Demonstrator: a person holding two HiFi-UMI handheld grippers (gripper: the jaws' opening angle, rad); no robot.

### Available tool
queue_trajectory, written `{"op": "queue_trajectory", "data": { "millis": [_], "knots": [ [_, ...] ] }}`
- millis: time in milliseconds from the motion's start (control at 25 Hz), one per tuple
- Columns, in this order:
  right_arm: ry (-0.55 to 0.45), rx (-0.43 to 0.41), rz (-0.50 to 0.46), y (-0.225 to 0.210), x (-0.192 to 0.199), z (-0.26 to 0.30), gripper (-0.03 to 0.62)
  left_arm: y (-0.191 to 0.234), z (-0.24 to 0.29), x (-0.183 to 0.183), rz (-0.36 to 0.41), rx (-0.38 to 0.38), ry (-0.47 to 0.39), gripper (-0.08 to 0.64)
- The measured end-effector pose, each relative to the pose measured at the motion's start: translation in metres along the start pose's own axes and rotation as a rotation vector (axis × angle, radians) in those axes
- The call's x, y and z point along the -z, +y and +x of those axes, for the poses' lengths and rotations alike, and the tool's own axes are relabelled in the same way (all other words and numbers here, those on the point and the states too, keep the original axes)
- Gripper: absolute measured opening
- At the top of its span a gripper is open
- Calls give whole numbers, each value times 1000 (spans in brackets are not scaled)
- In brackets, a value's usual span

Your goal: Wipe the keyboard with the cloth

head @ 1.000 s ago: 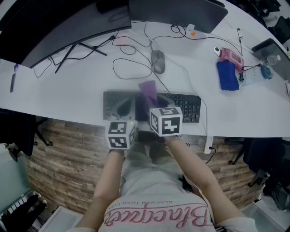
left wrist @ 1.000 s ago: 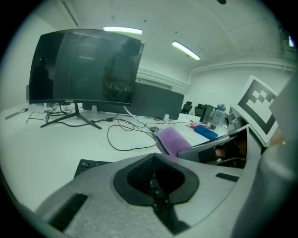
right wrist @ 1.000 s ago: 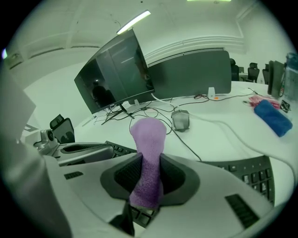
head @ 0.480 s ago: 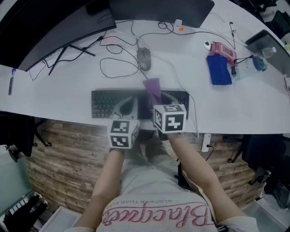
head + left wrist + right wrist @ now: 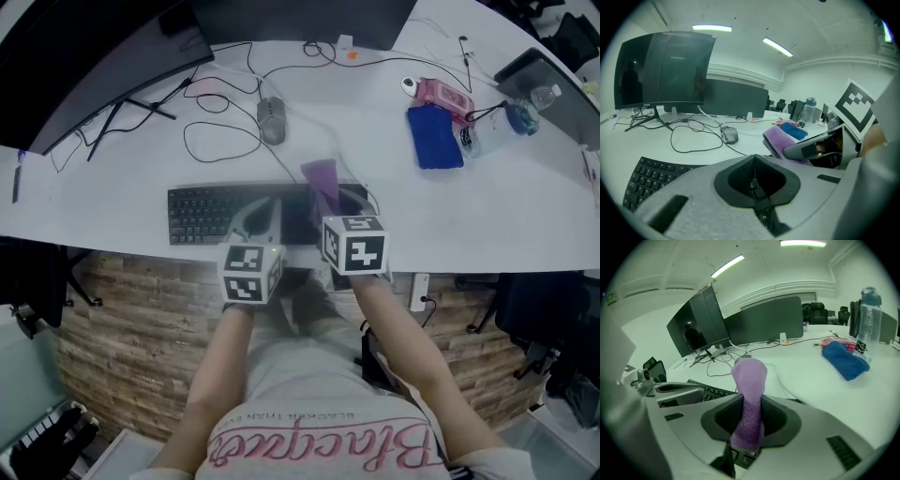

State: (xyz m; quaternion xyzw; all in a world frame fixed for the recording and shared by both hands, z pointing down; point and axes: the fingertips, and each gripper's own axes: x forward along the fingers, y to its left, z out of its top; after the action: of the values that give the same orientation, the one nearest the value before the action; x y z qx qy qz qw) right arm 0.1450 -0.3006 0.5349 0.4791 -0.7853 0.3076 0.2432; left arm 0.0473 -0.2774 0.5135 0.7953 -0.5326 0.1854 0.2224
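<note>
Office setting: you face a long white desk (image 5: pixel 506 216) bearing monitors (image 5: pixel 663 70); swivel chairs (image 5: pixel 817 311) and ceiling strip lights (image 5: pixel 711 28) lie beyond.

Right gripper (image 5: pixel 749 420): jaws closed on a purple cloth (image 5: pixel 750 380). The cloth is pinched in the middle and its free end stands upright above the jaws, rounded at the top.

Beyond the jaws, to the left: a black keyboard (image 5: pixel 711 391) on the white desk (image 5: pixel 811 376), with the left gripper (image 5: pixel 680 391) just over its near part.

Further back: a dark monitor (image 5: pixel 696 329) with loose cables (image 5: pixel 718 365) at its foot, and a second dark screen (image 5: pixel 764 326) beside it.

Right side: a folded blue cloth (image 5: pixel 844 361) lying on the desk, a clear water bottle (image 5: pixel 867 319) upright behind it.

Ceiling strip lights (image 5: pixel 727 266) are on.
</note>
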Motion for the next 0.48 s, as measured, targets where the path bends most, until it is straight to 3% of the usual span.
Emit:
{"op": "queue_trajectory", "data": {
  "millis": [480],
  "knots": [
    [-15, 61, 36, -69, -3, -22, 94, -34, 22, -8, 28, 15, 3, 6]
  ]
}}
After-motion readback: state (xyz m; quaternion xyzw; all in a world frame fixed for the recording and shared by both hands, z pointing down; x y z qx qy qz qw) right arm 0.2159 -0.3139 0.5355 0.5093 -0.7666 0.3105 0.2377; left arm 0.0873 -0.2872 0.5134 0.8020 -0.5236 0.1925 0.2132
